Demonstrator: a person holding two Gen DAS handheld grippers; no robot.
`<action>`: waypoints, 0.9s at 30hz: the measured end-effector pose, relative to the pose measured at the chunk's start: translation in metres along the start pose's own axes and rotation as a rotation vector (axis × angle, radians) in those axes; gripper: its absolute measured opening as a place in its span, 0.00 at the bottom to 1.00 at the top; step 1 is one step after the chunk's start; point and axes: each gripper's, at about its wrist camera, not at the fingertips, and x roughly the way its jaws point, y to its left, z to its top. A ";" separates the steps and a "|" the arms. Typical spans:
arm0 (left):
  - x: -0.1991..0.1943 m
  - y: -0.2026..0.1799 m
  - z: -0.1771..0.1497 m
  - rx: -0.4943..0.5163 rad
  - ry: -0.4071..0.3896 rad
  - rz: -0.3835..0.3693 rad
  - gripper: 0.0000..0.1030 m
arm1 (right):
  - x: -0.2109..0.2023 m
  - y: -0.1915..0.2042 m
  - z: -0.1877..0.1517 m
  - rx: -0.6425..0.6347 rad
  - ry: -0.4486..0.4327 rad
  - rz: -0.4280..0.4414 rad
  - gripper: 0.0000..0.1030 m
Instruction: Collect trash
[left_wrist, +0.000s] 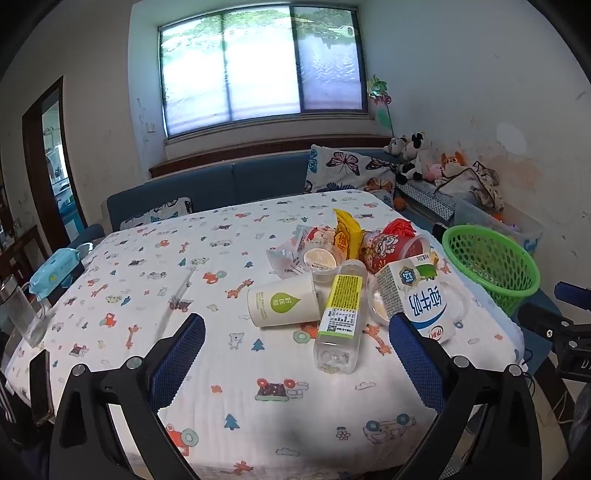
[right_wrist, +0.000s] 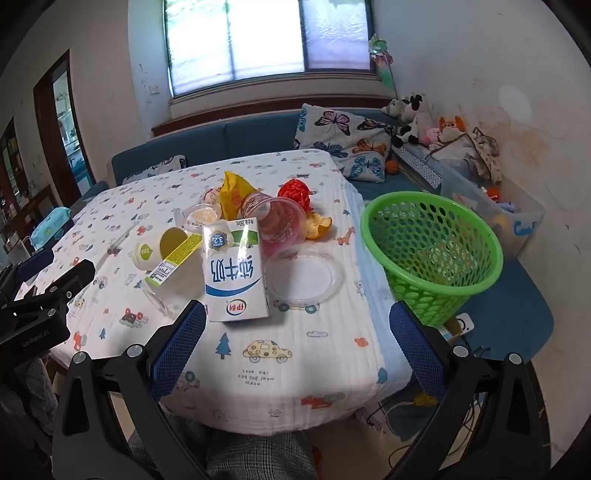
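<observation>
I hold my left tool (left_wrist: 297, 350) tilted down over the table (left_wrist: 147, 280), its fingers spread wide and gripping nothing, the clear bottle (left_wrist: 340, 314) lying ahead between them. My right tool (right_wrist: 297, 350) tilts down too, spread wide and empty, just short of the milk carton (right_wrist: 236, 269). The trash is heaped mid-table; the green basket (right_wrist: 432, 251) stands off the table's right edge.
</observation>
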 end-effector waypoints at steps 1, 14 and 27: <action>0.000 0.000 0.000 -0.001 0.000 0.000 0.94 | 0.000 0.000 0.001 0.000 0.001 0.001 0.96; 0.002 0.000 -0.001 0.000 0.003 0.000 0.94 | 0.001 0.002 0.002 -0.005 0.005 0.004 0.96; 0.003 -0.001 0.000 0.001 0.003 0.004 0.94 | 0.001 0.004 0.002 -0.007 0.005 0.008 0.96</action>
